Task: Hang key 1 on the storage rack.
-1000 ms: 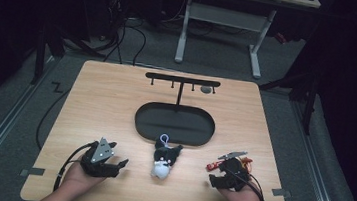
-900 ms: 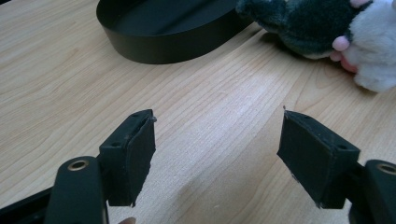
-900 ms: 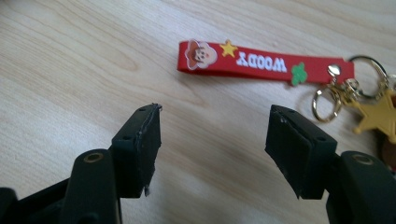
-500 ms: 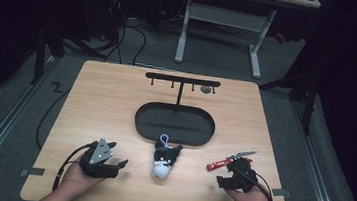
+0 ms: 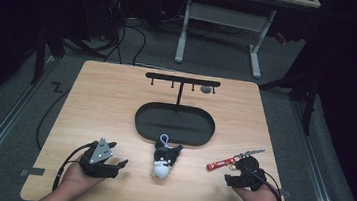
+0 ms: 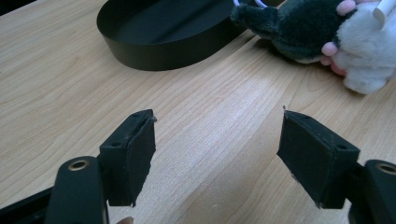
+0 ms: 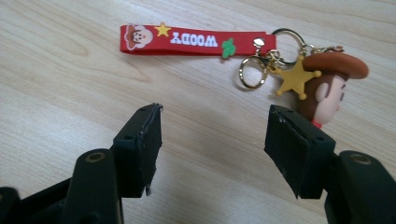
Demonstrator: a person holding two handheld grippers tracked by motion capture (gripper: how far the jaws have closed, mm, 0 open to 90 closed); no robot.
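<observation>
A Woody keychain lies on the wooden table, with its red strap [image 7: 170,39] flat, gold rings and a cowboy figure [image 7: 329,88] at one end. In the high view the keychain [image 5: 222,163] rests just beyond my right gripper [image 5: 238,171]. The right gripper [image 7: 212,140] is open, with bare wood between its jaws. A black and white plush toy [image 5: 165,160] lies at the table's front middle. My left gripper [image 5: 119,157] points toward it from the left. The left gripper [image 6: 217,144] stands open and holds nothing, with the plush [image 6: 327,37] well ahead of it.
A black oval tray [image 5: 144,119] sits in the table's middle, just behind the plush, and its wall [image 6: 163,56] is ahead of the left jaws. A black hook rack [image 5: 182,81] rises behind it. The table's front edge is close to both hands.
My right gripper has drawn back to the right and toward the front edge, away from the keychain, which now lies stretched out and uncovered. The left gripper and the plush have not moved.
</observation>
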